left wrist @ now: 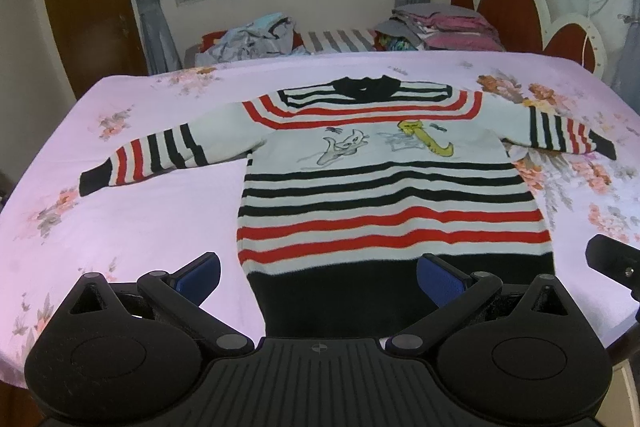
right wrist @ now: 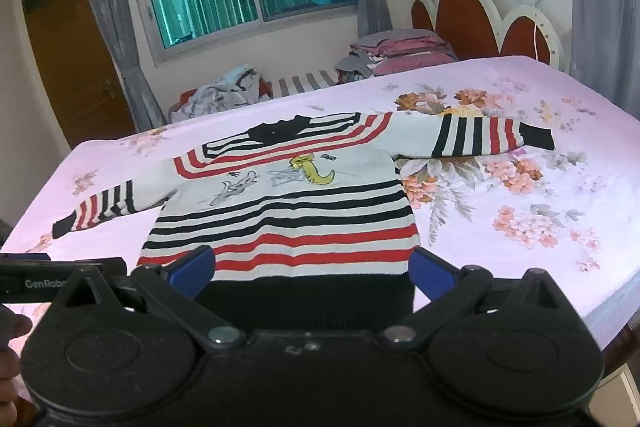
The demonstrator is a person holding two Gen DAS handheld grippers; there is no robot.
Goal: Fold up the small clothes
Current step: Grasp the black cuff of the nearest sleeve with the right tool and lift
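The striped sweater (left wrist: 384,187) lies flat on the bed (left wrist: 140,227), sleeves spread wide, collar far from me and black hem nearest. Its long axis runs straight away from both tools. My left hand-held gripper (left wrist: 318,277) and right hand-held gripper (right wrist: 312,269) both hover released at the hem, about equally near, holding nothing.

A bed (left wrist: 168,219) in a pink floral sheet carries a striped sweater (left wrist: 384,195) spread flat, sleeves out.
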